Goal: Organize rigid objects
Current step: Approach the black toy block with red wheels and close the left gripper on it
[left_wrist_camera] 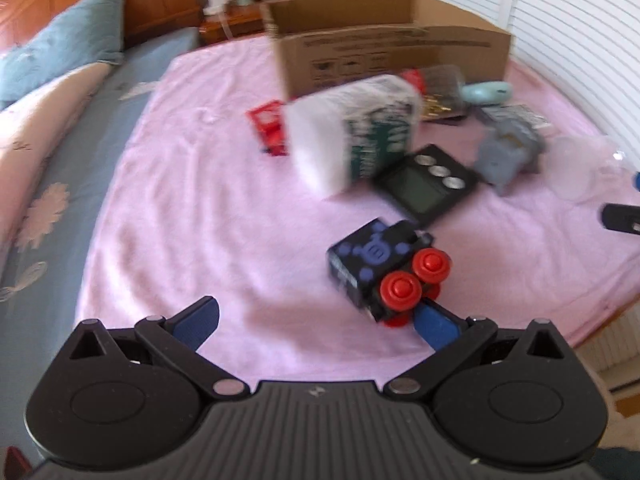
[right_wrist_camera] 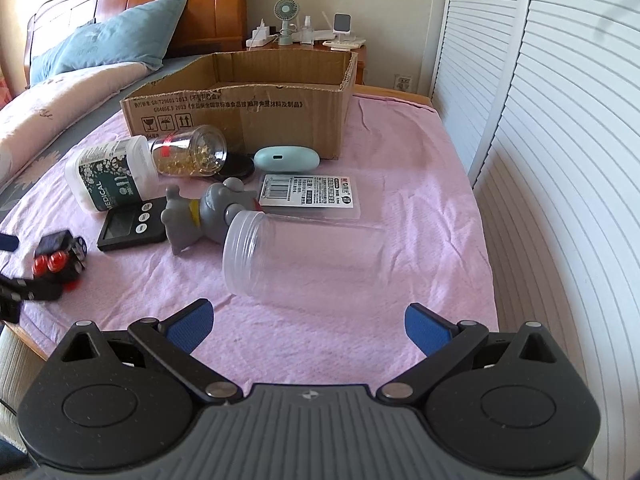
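Pink towel spread over bed; open brown cardboard box at its far end, wooden headboard and blue pillow beyond.

Left gripper: fingers spread wide, nothing between them. Black toy train with red wheels and purple-dotted cab lies on the towel just ahead of the right-hand blue pad, its lowest red wheel touching or nearly touching that pad; view blurred, contact uncertain.

Right gripper: fingers wide open, empty. Clear plastic jar, lidless, on its side, lies just ahead of the gap between the pads, not touching either.

Further back: grey rubber toy figure, black digital timer with three round buttons, white and green bottle marked MEDICAL, glass jar of yellow capsules, pale teal oval case, all lying near the box front.
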`<state>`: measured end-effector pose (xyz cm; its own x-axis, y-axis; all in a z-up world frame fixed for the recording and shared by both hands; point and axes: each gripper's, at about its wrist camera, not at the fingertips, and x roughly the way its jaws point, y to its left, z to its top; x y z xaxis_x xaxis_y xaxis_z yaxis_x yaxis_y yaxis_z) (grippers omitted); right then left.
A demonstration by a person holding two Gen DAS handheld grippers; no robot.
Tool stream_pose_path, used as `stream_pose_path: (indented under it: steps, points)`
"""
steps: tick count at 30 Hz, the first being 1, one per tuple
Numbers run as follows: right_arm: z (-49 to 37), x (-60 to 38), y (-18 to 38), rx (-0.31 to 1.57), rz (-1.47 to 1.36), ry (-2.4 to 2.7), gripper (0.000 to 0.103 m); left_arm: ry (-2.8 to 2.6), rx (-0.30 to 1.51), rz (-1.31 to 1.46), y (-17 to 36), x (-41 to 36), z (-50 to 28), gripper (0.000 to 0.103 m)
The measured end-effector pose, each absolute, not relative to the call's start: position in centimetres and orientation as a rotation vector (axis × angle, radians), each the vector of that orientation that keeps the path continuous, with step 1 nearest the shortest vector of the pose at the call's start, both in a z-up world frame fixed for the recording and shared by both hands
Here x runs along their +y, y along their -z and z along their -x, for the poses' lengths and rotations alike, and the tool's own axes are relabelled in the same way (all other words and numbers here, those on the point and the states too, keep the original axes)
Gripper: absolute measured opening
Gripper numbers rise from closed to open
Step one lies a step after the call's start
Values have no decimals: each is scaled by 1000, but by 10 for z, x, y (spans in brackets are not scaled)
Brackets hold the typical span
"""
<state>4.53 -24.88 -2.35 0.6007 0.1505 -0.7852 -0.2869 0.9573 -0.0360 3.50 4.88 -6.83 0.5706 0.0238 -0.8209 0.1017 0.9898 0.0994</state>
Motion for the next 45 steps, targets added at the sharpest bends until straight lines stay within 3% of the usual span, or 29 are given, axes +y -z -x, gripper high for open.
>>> stream_pose_path:
  steps: [14,34,40,45]
  points:
    - [-48,-251,45,955,178,-257,103,103,937,-39,74,34,-42,103]
    - [-41,-253,51,870,169,-267,103,-34,892,17,77,53,-46,103]
    - [-40,-252,51,864,164,-259,103,-5,849,-47,75,35,-45,97]
    - [-44,-251,46,880,151,-237,103,43,820,-53,72,26,-47,73]
